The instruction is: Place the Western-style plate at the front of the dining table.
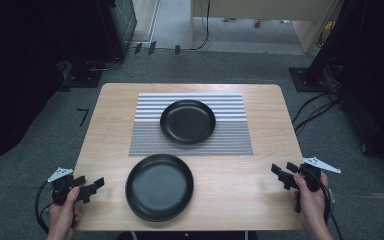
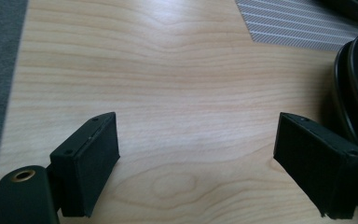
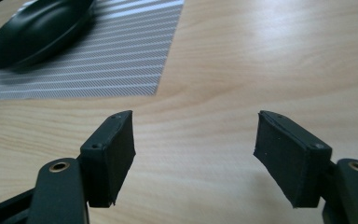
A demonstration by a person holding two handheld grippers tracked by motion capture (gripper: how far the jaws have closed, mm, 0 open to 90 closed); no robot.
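Two black plates rest on a light wooden table (image 1: 260, 200). One plate (image 1: 188, 121) sits on a striped grey placemat (image 1: 145, 137) at the middle back; the right gripper view shows this plate (image 3: 37, 30) at upper left. The nearer plate (image 1: 159, 186) lies on bare wood by the front edge, and its rim (image 2: 356, 88) enters the left gripper view at right. My left gripper (image 1: 94, 186) is open at the table's front left edge, empty. My right gripper (image 1: 283, 172) is open over the front right edge, also empty.
Grey carpet surrounds the table. Cables (image 1: 315, 107) trail on the floor at the right, and dark equipment stands at both sides. A pale wooden cabinet (image 1: 260, 10) stands beyond the far edge. Bare wood lies between each gripper and the near plate.
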